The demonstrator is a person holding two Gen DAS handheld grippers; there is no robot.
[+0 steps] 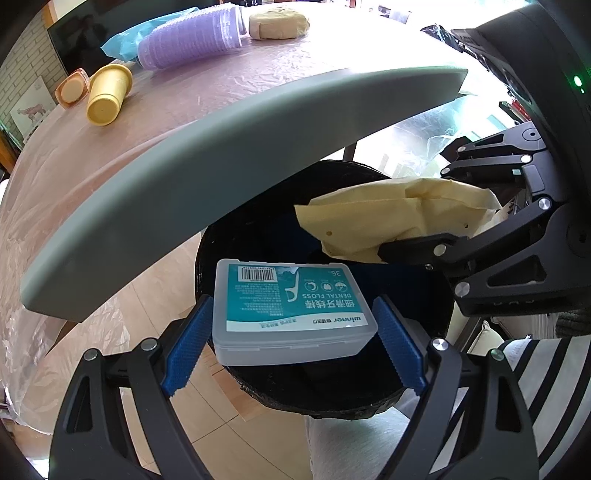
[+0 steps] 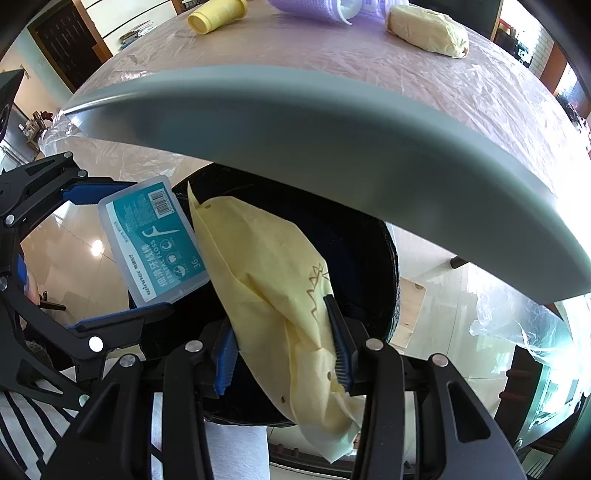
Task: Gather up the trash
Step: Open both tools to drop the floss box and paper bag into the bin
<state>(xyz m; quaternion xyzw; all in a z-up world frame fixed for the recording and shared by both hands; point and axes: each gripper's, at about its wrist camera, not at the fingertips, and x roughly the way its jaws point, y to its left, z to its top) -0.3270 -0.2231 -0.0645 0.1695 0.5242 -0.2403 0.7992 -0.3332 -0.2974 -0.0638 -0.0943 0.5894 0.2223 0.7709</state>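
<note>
We are holding a clear plastic dental floss box with a teal label between the blue pads of the left gripper, jaws spread wide and pinching its two short ends. The box is hanging over the open mouth of a round black trash bin that is sitting on the floor just below the table edge. We are gripping a crumpled pale yellow paper bag in the right gripper, jaws pressed close on the paper, the bag dangling over the same bin, right beside the box. Above runs the grey rounded edge of a table covered in clear plastic sheet. Lying on the tabletop, well apart from the bin: a yellow plastic cup on its side, a stack of purple cups, a tan wrapped lump. Striped sleeve showing at lower right.
</note>
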